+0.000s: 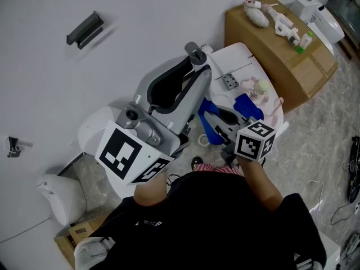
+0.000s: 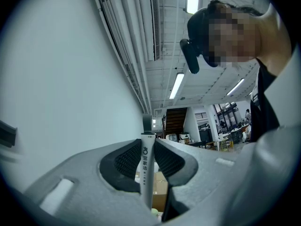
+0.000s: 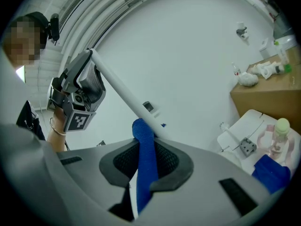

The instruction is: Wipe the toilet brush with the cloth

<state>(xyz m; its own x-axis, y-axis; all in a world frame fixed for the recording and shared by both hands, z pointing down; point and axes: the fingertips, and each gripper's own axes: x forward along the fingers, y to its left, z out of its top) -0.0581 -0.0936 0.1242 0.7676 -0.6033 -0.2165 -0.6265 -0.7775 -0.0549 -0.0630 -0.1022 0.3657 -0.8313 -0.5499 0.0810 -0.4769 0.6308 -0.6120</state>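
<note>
One toilet brush, held off the surface: its white handle is clamped in the left gripper and slants toward the right gripper. That one pinches one blue cloth, whose top touches the handle. A second blue piece lies on the white surface, beside one bottle.

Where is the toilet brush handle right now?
In the left gripper view, the toilet brush handle stands clamped in the left gripper; in the right gripper view it slants down to the blue cloth pinched in the right gripper.
</note>
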